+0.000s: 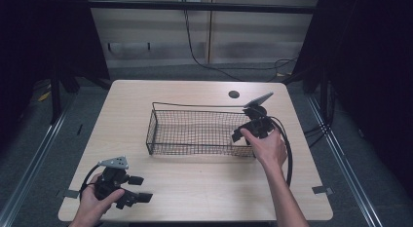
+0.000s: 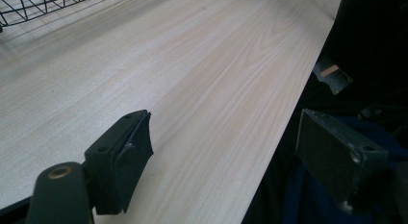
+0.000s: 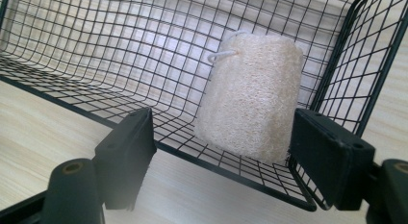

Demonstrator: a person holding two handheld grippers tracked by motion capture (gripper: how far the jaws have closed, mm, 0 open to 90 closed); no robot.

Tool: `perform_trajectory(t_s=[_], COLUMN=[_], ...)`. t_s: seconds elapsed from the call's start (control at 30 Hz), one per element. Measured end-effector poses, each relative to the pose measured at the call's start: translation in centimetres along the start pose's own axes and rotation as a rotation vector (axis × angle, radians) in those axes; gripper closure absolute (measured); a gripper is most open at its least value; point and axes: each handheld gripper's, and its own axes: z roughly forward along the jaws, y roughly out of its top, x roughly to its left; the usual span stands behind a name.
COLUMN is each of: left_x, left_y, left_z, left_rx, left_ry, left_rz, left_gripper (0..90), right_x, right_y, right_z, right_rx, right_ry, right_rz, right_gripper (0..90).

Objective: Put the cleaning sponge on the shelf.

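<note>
A black wire basket (image 1: 152,124) stands in the middle of the pale wooden table (image 1: 195,188). In the right gripper view, a cream loofah sponge (image 3: 250,99) with a white string loop rests inside the basket (image 3: 96,56), against its end wall. My right gripper (image 1: 242,132) is at the basket's right end. It (image 3: 223,137) is open, its jaws spread wider than the sponge and short of touching it. My left gripper (image 1: 140,189) is held at the table's front left corner. It (image 2: 226,137) is open and empty, with one jaw past the table edge.
A round cable hole (image 1: 234,94) lies behind the basket. The right gripper's cable (image 1: 288,154) loops over the table's right side. A corner of the basket (image 2: 38,5) shows far off in the left gripper view. Dark curtains flank the table.
</note>
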Motion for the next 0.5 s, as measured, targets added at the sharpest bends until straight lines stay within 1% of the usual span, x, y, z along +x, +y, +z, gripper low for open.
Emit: perform_trajectory(t_s=[0.07,0.17,0.2,0.23,0.27,0.37,0.43,0.5], left_x=[0.0,0.0,0.0,0.0,0.0,0.0,0.0,0.0], left_y=[0.0,0.0,0.0,0.0,0.0,0.0,0.0,0.0], left_z=[0.1,0.1,0.1,0.1,0.1,0.1,0.1,0.1], left_rx=[0.0,0.001,0.0,0.0,-0.001,0.001,0.0,0.004], left_ry=[0.002,0.003,0.004,0.004,0.005,0.005,0.006,0.004], left_rz=[-0.002,-0.001,-0.001,-0.001,-0.002,-0.002,-0.005,-0.004], left_gripper=[19.7,19.6,19.7,19.7,19.7,19.7,19.7,19.7], right_x=[0.1,0.2,0.2,0.2,0.2,0.3,0.3,0.3], right_y=[-0.1,-0.5,-0.8,-0.8,-1.1,-1.4,-1.6,-1.8], right_z=[-0.1,-0.5,-0.8,-0.8,-0.9,-0.9,-1.0,-1.2], right_rx=[0.002,-0.016,-0.041,-0.041,-0.038,-0.03,-0.02,-0.023], right_ry=[-0.002,-0.007,-0.004,-0.004,0.019,0.018,0.04,0.045], right_rz=[-0.007,-0.025,-0.03,-0.03,-0.031,-0.032,-0.039,-0.04], right_gripper=[23.6,24.2,24.5,24.5,24.8,25.3,25.8,25.7])
